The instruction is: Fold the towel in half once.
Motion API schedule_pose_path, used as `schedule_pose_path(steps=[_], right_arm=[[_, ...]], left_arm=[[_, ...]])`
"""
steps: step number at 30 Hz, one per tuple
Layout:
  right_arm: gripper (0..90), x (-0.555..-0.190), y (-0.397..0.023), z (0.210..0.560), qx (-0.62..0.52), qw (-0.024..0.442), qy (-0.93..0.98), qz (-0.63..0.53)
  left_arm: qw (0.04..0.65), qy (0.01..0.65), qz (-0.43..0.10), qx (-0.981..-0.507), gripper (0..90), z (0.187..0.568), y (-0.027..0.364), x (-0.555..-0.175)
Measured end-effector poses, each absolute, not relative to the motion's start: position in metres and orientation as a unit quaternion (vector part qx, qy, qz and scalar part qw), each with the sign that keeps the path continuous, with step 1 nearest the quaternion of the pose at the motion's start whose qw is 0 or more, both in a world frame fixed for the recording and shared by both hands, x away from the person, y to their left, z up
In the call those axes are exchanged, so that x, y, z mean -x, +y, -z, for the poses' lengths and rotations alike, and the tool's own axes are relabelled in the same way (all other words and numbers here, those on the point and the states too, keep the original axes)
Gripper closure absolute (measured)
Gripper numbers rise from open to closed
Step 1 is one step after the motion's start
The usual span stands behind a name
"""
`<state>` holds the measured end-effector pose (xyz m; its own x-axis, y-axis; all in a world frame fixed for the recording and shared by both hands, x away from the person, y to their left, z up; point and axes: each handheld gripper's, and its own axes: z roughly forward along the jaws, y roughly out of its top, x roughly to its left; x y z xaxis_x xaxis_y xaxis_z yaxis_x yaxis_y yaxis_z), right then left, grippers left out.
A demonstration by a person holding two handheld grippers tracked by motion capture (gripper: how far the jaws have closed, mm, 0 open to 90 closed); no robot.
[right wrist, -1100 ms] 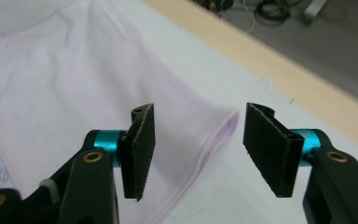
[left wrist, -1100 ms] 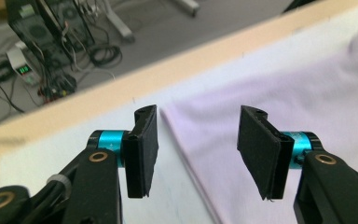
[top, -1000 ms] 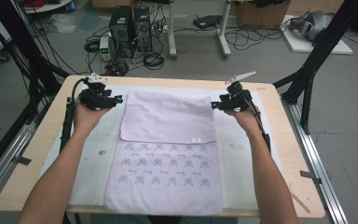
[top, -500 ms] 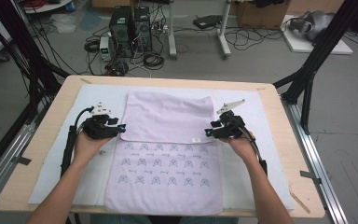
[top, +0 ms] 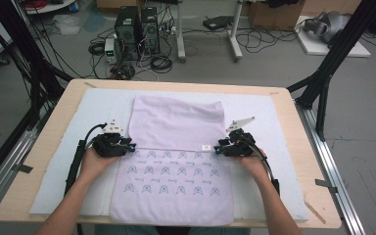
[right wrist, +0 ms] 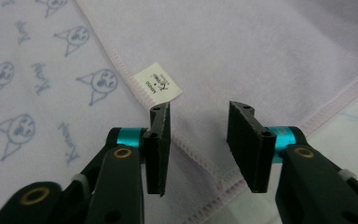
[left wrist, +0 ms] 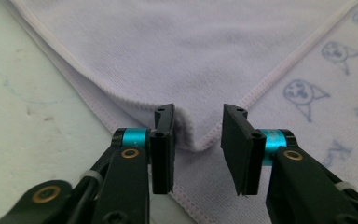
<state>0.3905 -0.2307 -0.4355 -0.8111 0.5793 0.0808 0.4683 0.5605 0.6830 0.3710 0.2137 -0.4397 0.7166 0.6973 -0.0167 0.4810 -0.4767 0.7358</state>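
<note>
Left gripper (top: 133,146): low at the towel's left edge, where the folded flap ends; jaws parted and just been closing, the flap's corner lying between them, pads not pressing on it in the left gripper view (left wrist: 198,140).
Right gripper (top: 217,148): low at the towel's right edge, level with the left one; jaws parted and just been closing, the hemmed flap corner between them, not pinched, in the right gripper view (right wrist: 199,144).
Hands: left hand (top: 95,159) and right hand (top: 252,159) each wrap a gripper body, forearms coming in from the near edge.
Towel (top: 174,181): pale lilac, lying flat in the middle of the table, far half folded over toward the person; the near half shows rows of small blue cartoon faces, the folded flap (top: 176,122) is plain.
Label (right wrist: 158,81): small white tag on the flap's hem, just beside the right gripper's jaw.
Mat (top: 264,117): white sheet under the towel, covering most of the table.
Table (top: 44,142): light wood, bare at the rim.
In the way: nothing lies between jaws and towel corners.
Beyond: computer towers (top: 137,24), cables and black frame legs on the grey floor.
</note>
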Motion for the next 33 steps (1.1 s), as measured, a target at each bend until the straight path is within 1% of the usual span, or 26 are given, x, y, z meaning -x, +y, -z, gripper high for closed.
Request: schedule_pose_path(steps=[4,6,9,12,17,23,28,33], right_arm=[[66.8,-0.39,-0.23,0.438,-0.301,0.086,0.878,-0.361],[73.6,-0.389,-0.23,0.438,-0.298,0.09,0.88,-0.358],[82.1,-0.389,-0.229,0.437,-0.291,0.091,0.883,-0.356],[83.3,-0.39,-0.23,0.436,-0.289,0.085,0.883,-0.361],[84.2,-0.39,-0.234,0.432,-0.291,0.089,0.874,-0.379],[84.3,-0.386,-0.24,0.418,-0.287,0.095,0.861,-0.408],[84.3,-0.372,-0.242,0.405,-0.264,0.095,0.862,-0.423],[84.4,-0.346,-0.243,0.392,-0.232,0.101,0.864,-0.435]], left_arm=[[0.371,0.353,-0.149,-0.846,72.1,0.441,0.212,-0.372],[0.371,0.355,-0.149,-0.845,77.4,0.44,0.213,-0.372],[0.371,0.354,-0.15,-0.845,81.8,0.44,0.214,-0.372],[0.378,0.358,-0.155,-0.84,83.0,0.438,0.215,-0.372],[0.402,0.362,-0.174,-0.823,83.6,0.429,0.22,-0.369],[0.428,0.365,-0.169,-0.81,83.5,0.417,0.228,-0.361],[0.439,0.345,-0.176,-0.811,83.7,0.405,0.232,-0.342],[0.434,0.329,-0.175,-0.82,83.9,0.405,0.236,-0.317]])
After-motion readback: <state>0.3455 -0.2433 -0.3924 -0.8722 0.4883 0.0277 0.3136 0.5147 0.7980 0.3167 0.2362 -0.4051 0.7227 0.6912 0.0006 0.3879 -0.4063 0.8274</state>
